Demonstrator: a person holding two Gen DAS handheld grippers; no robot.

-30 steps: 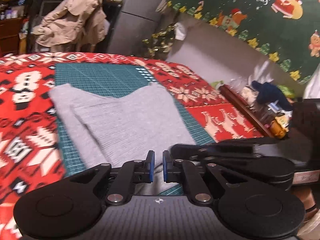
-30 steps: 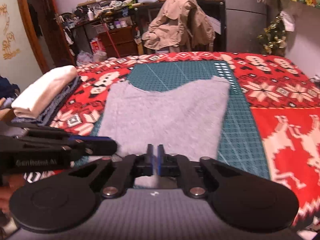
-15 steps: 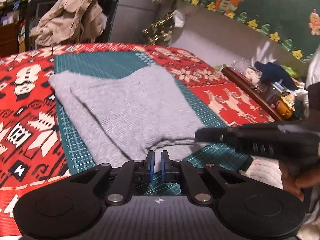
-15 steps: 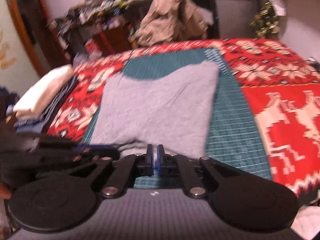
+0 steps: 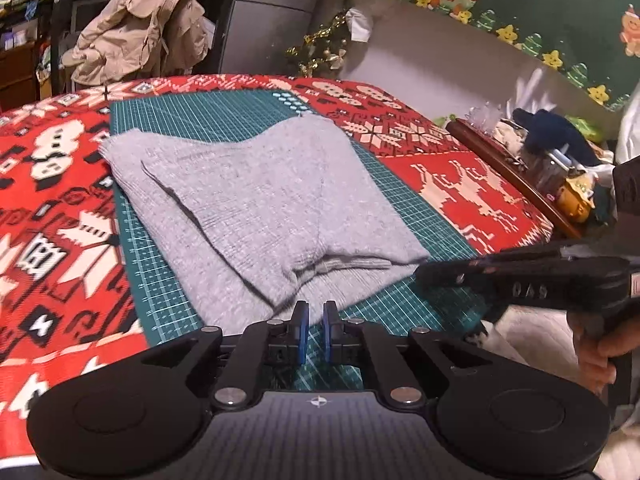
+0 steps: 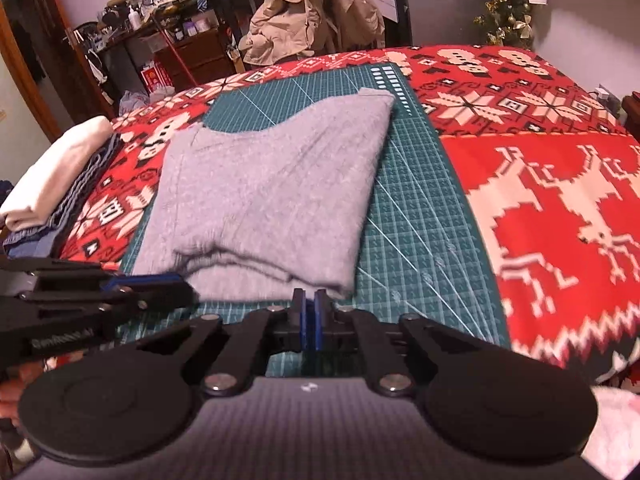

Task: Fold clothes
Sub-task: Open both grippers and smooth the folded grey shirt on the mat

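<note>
A grey sweater lies folded and flat on a green cutting mat. Its near hem is doubled over itself. My left gripper is shut, its tips just short of that hem, nothing visible between the blue pads. From the right wrist view the left gripper points at the hem's left part. My right gripper is shut too, at the hem's right part. In the left wrist view the right gripper ends beside the sweater's near right corner.
A red patterned Christmas blanket covers the surface under the mat. A stack of folded clothes sits at the left edge. A beige coat hangs on a chair behind. A cluttered wooden shelf runs along the right.
Both grippers have drawn back towards the near edge, so the sweater's near hem now shows just beyond their tips. The sweater lies as before.
</note>
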